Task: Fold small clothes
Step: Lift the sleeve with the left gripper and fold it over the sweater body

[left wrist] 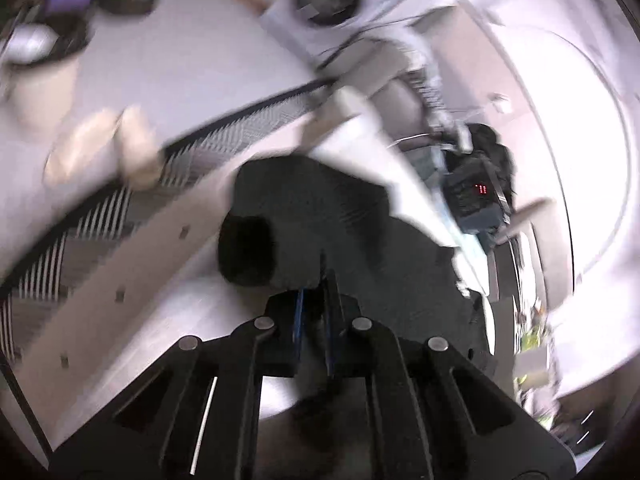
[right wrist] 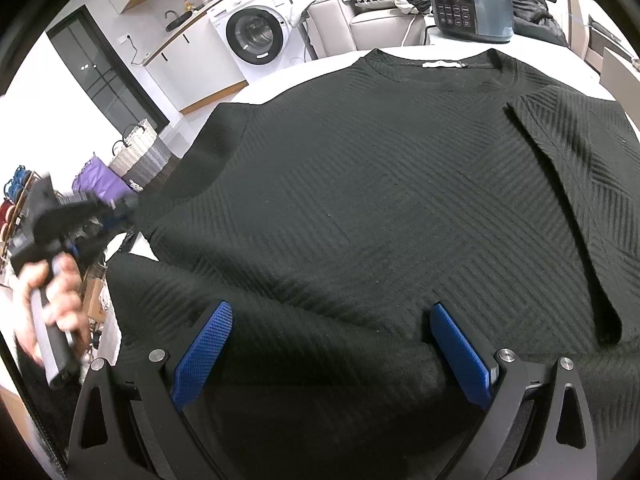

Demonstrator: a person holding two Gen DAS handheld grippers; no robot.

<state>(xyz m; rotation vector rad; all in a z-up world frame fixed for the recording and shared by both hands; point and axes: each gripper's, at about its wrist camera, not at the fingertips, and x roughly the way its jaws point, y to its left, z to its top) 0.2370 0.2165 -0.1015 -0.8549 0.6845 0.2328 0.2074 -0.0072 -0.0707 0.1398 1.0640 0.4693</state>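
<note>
A black ribbed sweater (right wrist: 360, 184) lies flat on a white table (right wrist: 408, 44), collar at the far side. Its right sleeve (right wrist: 568, 184) is folded over the body. My right gripper (right wrist: 332, 344) is open, its blue pads (right wrist: 204, 348) spread just above the sweater's near hem. My left gripper (right wrist: 120, 212), held in a hand at the left, is shut on the sweater's left sleeve. In the blurred left wrist view the jaws (left wrist: 314, 300) are closed on the black sleeve cuff (left wrist: 256, 248), lifted off the table.
A black multicooker (right wrist: 472, 4) stands on the table beyond the collar. A washing machine (right wrist: 256, 28), sofa with clothes (right wrist: 360, 4) and woven baskets (right wrist: 140, 148) stand behind and to the left. A striped rug (left wrist: 80, 232) lies on the floor.
</note>
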